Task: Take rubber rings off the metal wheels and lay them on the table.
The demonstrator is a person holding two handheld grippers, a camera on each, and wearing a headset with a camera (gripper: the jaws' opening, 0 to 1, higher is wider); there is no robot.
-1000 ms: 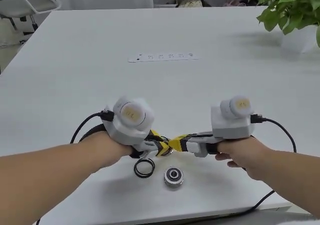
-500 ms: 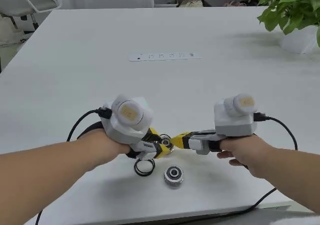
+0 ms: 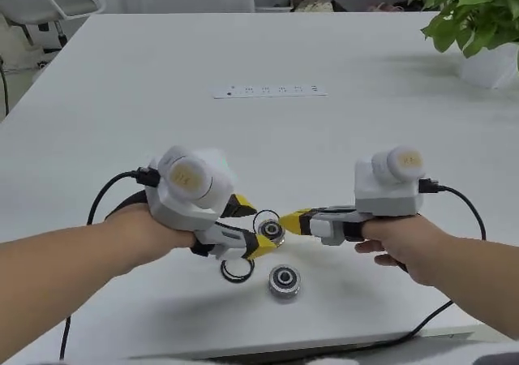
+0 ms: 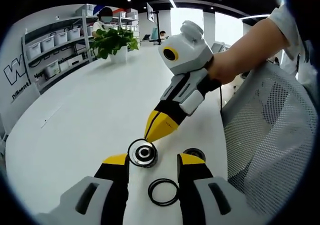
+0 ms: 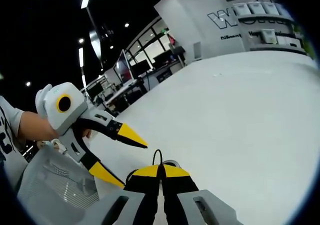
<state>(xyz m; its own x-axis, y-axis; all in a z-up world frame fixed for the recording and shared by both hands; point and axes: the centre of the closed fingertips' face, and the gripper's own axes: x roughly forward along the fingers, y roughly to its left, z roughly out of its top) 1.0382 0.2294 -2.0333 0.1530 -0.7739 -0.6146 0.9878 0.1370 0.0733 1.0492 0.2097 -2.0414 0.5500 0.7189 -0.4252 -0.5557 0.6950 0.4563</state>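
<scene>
Since half a second ago, the left gripper (image 3: 258, 227) has been drawn toward 9 o'clock and its yellow-tipped jaws have been spread. They now stand wide open around a small metal wheel (image 3: 270, 231). The wheel sits by the lower tip, and whether it is touched there cannot be told. A thin black rubber ring (image 3: 264, 218) is now seen lifted into a loop at that wheel's 12 o'clock, so it is judged partly peeled but not yet free.

At 7 o'clock from the wheel a loose ring (image 3: 237, 269) lies flat on the white desk (image 3: 243, 138). At 5 o'clock a second wheel (image 3: 284, 280) rests, apparently already stripped.

From 3 o'clock the right gripper (image 3: 288, 219) is held in, its jaws closed on the lifted ring.

The rings are slim, matte and flexible. The wheels are round, bright metal discs with dark hubs. The desk is smooth and matte.
</scene>
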